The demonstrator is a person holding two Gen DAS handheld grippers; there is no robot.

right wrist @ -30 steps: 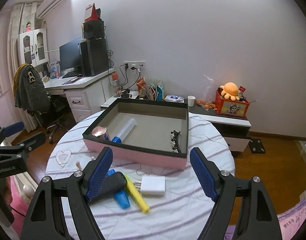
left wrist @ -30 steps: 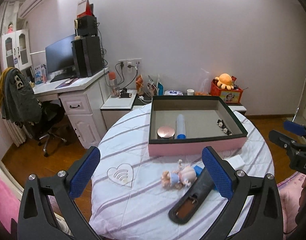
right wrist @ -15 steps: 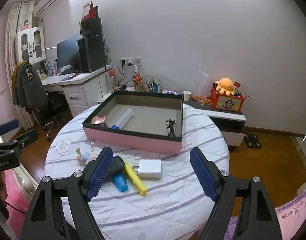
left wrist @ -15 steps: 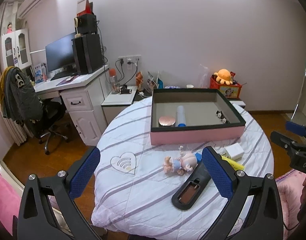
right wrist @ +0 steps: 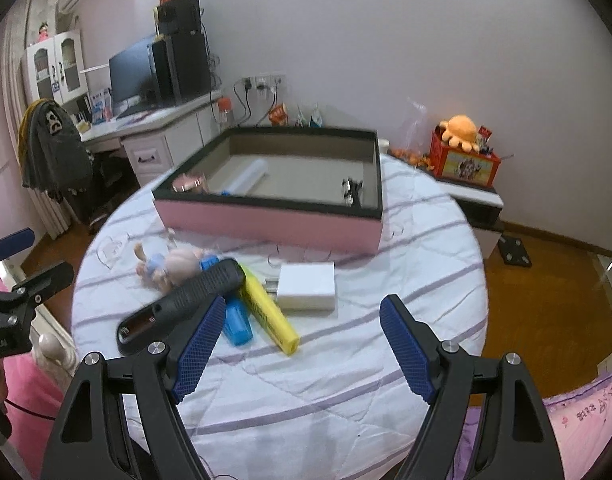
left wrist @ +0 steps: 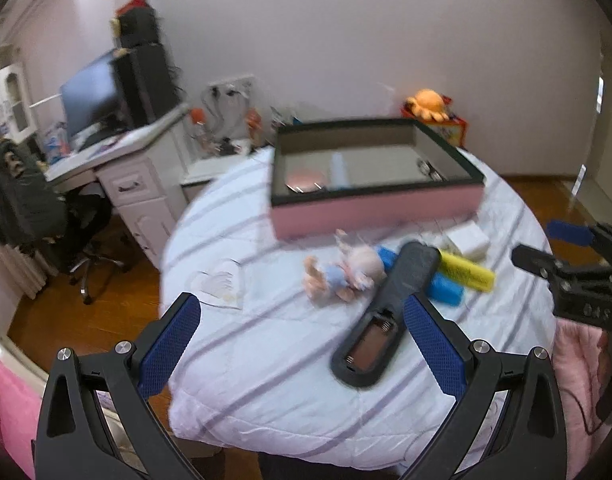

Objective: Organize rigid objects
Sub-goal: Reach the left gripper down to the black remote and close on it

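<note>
From my remote seat, my left claw [left wrist: 302, 348] hangs above the near edge of a round counter [right wrist: 345, 380] draped in a white cloth with purple stripes; its blue pads stand wide apart and hold nothing. Left of centre lies a small doll [right wrist: 166, 266] on its side. Just beside it, a black remote [right wrist: 182, 304] lies slanted, battery bay open and facing up. Its far end rests over a blue marker [right wrist: 236, 322], and a yellow highlighter [right wrist: 270, 312] lies touching that marker. Next comes a white charger block [right wrist: 306, 286], just beside the highlighter. Behind all these sits a pink tray [right wrist: 266, 224] with a dark rim, holding a pink round case, a pale tube and a small dark item. My right claw [right wrist: 298, 350] hovers over the cloth in front of the highlighter and charger, wide open, empty.
</note>
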